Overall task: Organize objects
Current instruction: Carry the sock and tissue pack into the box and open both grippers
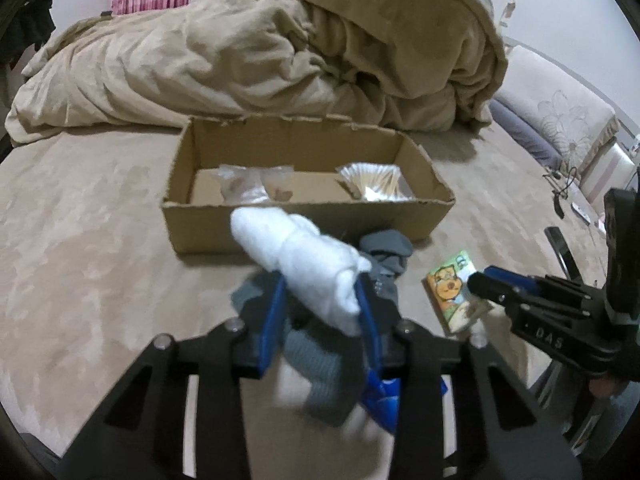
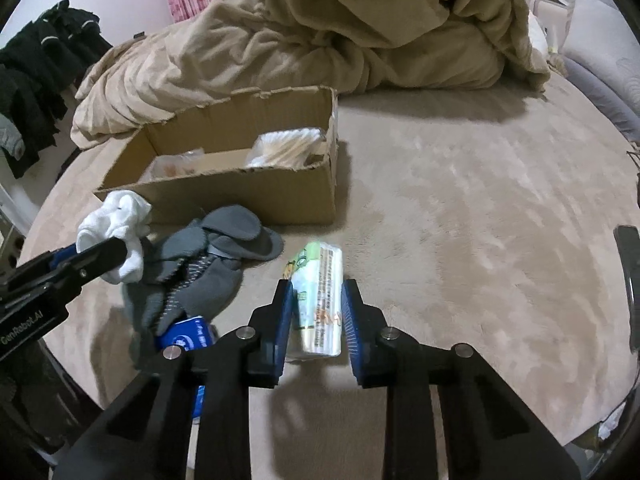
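Note:
My left gripper (image 1: 322, 300) is shut on a rolled white sock (image 1: 308, 258) and holds it above the bed, just in front of the open cardboard box (image 1: 304, 224). The white sock also shows in the right wrist view (image 2: 116, 228). Grey socks (image 2: 208, 264) lie in a pile under it, partly over a blue packet (image 2: 186, 334). My right gripper (image 2: 316, 304) is open, its blue pads on either side of a tissue pack (image 2: 320, 300) with a cartoon print, which lies on the bed. The box (image 2: 240, 196) holds clear bags (image 1: 256, 186) and a pack of cotton swabs (image 1: 374, 184).
A crumpled beige duvet (image 1: 280, 60) is heaped behind the box. The bed surface (image 2: 480, 200) stretches to the right of the box. Dark clothes (image 2: 36, 80) hang at the far left. A dark phone-like object (image 2: 628, 248) lies at the bed's right edge.

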Tool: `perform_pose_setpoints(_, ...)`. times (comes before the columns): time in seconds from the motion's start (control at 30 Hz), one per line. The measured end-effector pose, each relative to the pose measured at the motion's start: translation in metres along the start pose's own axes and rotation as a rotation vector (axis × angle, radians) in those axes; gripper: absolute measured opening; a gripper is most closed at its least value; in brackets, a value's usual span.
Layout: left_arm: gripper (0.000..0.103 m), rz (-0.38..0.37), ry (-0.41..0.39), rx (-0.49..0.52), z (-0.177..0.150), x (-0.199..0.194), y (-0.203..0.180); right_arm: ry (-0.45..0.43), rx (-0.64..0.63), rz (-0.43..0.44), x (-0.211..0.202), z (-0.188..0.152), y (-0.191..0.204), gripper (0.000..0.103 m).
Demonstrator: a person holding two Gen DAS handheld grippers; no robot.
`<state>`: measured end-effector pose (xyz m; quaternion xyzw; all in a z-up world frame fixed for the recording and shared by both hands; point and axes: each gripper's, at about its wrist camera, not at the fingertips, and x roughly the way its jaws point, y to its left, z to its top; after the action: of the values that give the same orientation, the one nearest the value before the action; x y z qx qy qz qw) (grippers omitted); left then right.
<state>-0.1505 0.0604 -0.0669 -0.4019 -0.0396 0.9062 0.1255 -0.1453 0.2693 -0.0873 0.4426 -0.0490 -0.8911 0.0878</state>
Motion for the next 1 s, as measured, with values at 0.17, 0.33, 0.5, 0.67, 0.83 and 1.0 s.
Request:
perform_pose_setpoints(0.17,0.032,-0.002,-0.017,-0.002,-0.002,-0.017,0.004,0.018,-0.015,-0.011,0.002,0.001,0.004,0.020)
perform_pose_setpoints(0.33,0.032,-0.001,-0.015,-0.001,-0.009,-0.028,0.009,0.051,0.012,-0.060,0.019,-0.002,0.001,0.066)
perform_pose_setpoints(0.5,0.032,-0.008,-0.015,-0.004,-0.013,-0.038,0.013,0.064,-0.008,-0.125,0.035,-0.005,0.000,0.065)
perform_pose_setpoints(0.67,0.032,-0.012,-0.040,0.004,-0.009,-0.052,0.014,0.080,-0.001,-0.098,0.037,-0.011,-0.010,0.025)
perform_pose_setpoints(0.83,0.032,-0.010,-0.071,0.009,-0.001,-0.070,0.019,0.033,-0.003,-0.048,0.014,-0.006,-0.005,0.024)
perform_pose_setpoints(1.0,0.032,-0.007,-0.107,0.015,0.014,-0.087,0.024,-0.042,-0.030,0.012,-0.024,0.014,0.015,0.024)
